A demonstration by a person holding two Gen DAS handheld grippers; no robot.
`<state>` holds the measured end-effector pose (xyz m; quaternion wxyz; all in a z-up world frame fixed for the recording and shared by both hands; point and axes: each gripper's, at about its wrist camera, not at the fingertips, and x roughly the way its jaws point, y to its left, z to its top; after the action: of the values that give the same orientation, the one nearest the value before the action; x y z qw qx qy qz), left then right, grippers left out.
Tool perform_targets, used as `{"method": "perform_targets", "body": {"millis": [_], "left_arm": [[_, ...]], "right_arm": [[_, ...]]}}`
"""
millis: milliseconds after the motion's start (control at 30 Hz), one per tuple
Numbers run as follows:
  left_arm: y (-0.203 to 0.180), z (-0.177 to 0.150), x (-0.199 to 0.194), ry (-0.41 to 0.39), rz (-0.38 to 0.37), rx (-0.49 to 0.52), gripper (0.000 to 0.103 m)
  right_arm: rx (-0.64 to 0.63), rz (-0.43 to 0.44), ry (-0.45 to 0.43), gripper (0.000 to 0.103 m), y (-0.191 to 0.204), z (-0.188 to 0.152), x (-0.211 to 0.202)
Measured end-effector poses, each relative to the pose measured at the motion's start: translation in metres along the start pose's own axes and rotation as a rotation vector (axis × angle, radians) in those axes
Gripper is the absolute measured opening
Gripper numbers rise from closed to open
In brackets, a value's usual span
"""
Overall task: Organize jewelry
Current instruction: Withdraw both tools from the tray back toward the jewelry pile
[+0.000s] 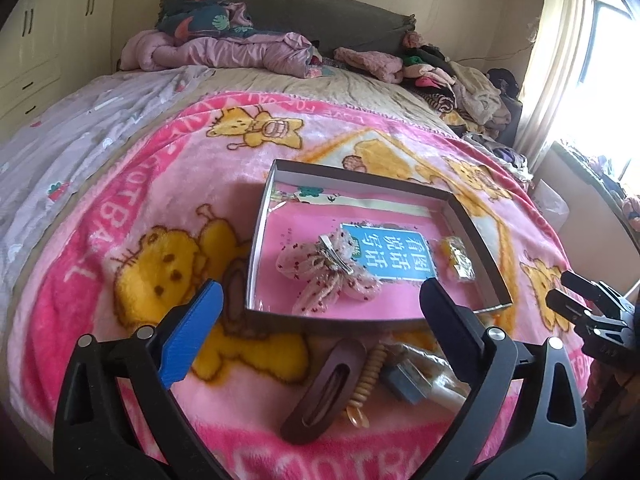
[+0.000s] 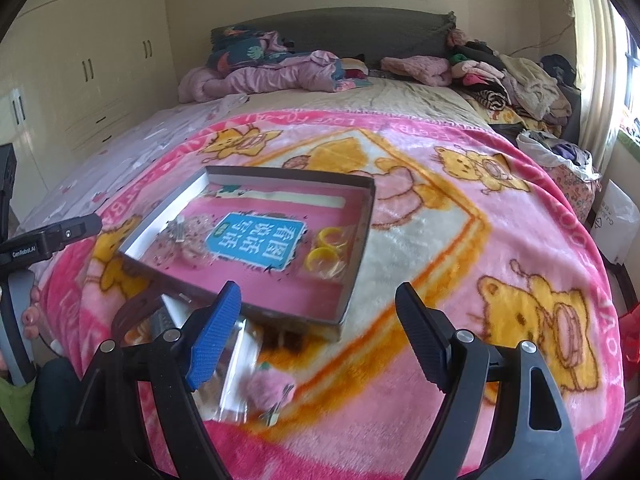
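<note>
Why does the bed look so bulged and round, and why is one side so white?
Both views use fisheye lenses, so the pink blanket bows outward and the corners go dark. In the left wrist view the window is blown out by daylight. In the right wrist view, the clear packet near the tongs' blue pad is smeared by blur, while the box stays sharper.

The blanket (image 1: 132, 208) is pink with yellow bears; the box (image 1: 476, 220) is pink inside with a blue label (image 1: 394, 254); the bow (image 1: 328, 276) is pale pink with red dots; the rings (image 2: 326, 250) are yellow.
</note>
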<state>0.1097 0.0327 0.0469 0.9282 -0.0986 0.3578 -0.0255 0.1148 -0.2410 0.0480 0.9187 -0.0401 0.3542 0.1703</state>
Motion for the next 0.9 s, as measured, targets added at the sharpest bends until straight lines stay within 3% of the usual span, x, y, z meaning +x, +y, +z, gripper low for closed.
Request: {"method": "perform_targets", "body": {"millis": [767,900], "left_arm": [[-0.008,-0.041,-0.016,0.039,0.026,0.058,0.091],[-0.014,-0.052,-0.016,0.06,0.028,0.09,0.091]], "right_arm": [[-0.068,0.092,0.071,0.076,0.036,-0.04,-0.001],[-0.087,0.119,0.098,0.063,0.043,-0.046,0.002]]}}
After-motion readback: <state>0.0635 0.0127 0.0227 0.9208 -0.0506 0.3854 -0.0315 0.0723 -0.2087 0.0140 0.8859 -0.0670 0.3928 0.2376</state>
